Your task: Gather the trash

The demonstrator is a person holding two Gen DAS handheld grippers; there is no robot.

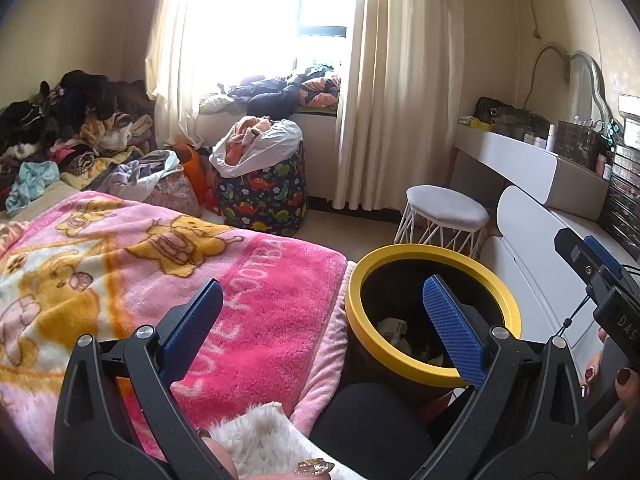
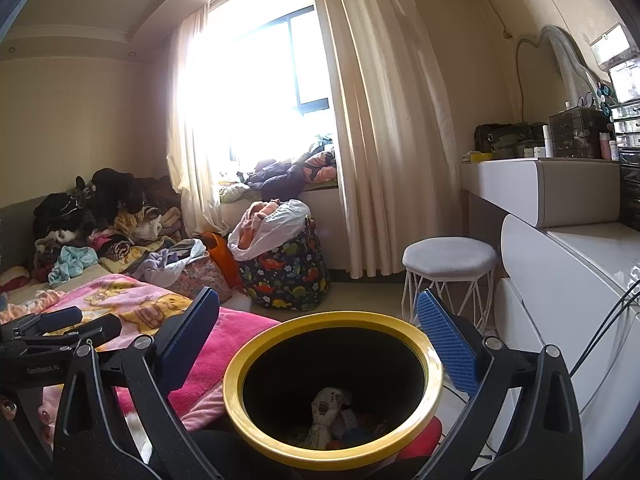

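Note:
A black trash bin with a yellow rim point(image 1: 434, 374) point(image 2: 256, 436) stands beside the bed, between my knees. Crumpled white paper point(image 2: 326, 404) point(image 1: 394, 330) and other scraps lie at its bottom. My left gripper point(image 1: 322, 298) is open and empty, with its left finger over the pink blanket and its right finger point(image 1: 452, 328) over the bin's mouth. My right gripper point(image 2: 316, 310) is open and empty, its fingers spread either side of the bin's rim just above it. The right gripper also shows at the right edge of the left wrist view point(image 1: 596, 264).
A pink cartoon blanket point(image 1: 160, 264) covers the bed at left, with piles of clothes point(image 2: 100, 220) behind. A dinosaur-print hamper point(image 2: 286, 272), a white stool point(image 2: 448, 264) and a white dresser point(image 2: 560, 280) stand on the floor ahead and right. Curtains hang at the window.

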